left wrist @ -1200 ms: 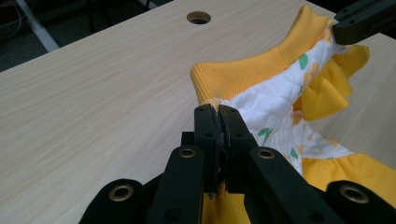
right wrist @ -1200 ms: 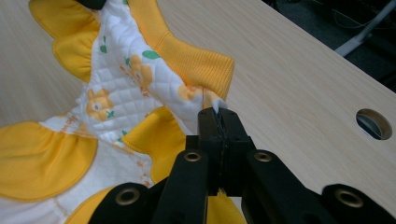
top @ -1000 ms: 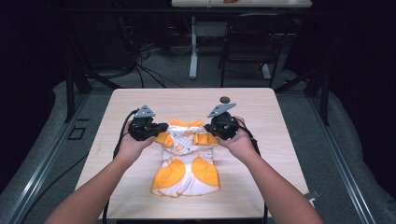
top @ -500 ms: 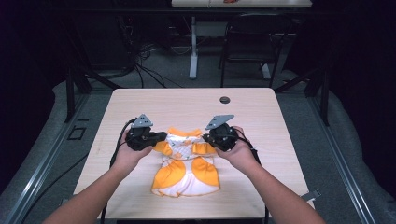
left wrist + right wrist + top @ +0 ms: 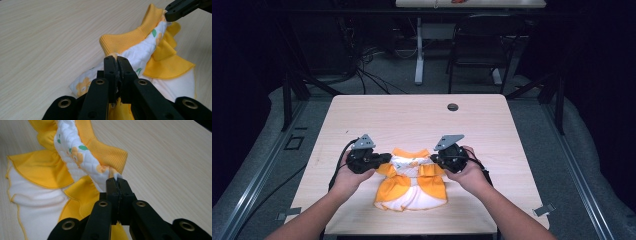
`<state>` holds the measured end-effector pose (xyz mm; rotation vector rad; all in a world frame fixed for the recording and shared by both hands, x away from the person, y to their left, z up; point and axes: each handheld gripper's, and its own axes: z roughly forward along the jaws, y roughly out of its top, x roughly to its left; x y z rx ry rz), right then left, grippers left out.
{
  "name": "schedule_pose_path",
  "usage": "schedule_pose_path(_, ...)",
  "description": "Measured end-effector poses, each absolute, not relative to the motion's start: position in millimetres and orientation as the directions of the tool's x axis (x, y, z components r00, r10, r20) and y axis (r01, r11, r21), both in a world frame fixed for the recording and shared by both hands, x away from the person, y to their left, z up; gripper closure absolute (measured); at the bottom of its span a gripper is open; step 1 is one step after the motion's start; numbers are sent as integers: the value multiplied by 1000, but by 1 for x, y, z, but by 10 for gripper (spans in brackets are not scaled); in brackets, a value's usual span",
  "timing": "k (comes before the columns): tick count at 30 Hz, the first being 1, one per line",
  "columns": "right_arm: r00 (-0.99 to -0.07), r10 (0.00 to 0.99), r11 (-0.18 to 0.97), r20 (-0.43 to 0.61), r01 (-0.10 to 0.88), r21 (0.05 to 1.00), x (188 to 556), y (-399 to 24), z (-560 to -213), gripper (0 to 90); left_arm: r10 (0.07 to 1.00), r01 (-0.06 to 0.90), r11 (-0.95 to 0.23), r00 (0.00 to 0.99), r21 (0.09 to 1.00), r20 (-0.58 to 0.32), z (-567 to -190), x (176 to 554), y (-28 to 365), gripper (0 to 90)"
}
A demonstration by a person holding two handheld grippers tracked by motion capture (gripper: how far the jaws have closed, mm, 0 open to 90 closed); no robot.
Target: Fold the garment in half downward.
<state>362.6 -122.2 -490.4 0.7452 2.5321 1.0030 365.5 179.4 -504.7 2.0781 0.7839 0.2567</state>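
**A:** Two grippers on one little dress (image 5: 412,182), high view: left gripper (image 5: 384,159) and right gripper (image 5: 435,160) each pinch a top corner, dress lying near the table's (image 5: 412,120) front edge, well short of the dark hole (image 5: 453,107).

**B:** Left gripper view?

**A:** Jaws clamped on the quilted floral fabric (image 5: 135,56), just beside the yellow ribbed collar (image 5: 125,41).

**B:** And the right gripper view?

**A:** Same deal, jaws pressed tight on the collar's other end (image 5: 107,155), the skirt flat on the table.
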Motion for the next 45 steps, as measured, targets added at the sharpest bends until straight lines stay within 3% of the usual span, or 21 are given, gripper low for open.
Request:
schedule_pose_path(24, -854, 517, 623, -58, 329, 710, 310, -130, -523, 884, 558, 448, -434, 815, 782, -158, -534, 320, 183, 837)
schedule_pose_path(28, -846, 534, 583, -9, 361, 728, 308, -135, -524, 829, 558, 444, -429, 815, 786, -156, -532, 314, 185, 791)
schedule_pose_path(34, -832, 554, 526, 31, 379, 762, 312, -139, -511, 865, 564, 440, -399, 810, 805, -163, -520, 318, 189, 773)
schedule_pose_path(40, -821, 570, 525, 24, 387, 758, 321, -133, -513, 900, 594, 463, -394, 788, 794, -165, -519, 326, 188, 877)
schedule_pose_path(45, -808, 588, 517, 39, 413, 750, 331, -126, -520, 900, 613, 494, -389, 769, 778, -181, -526, 333, 186, 896)
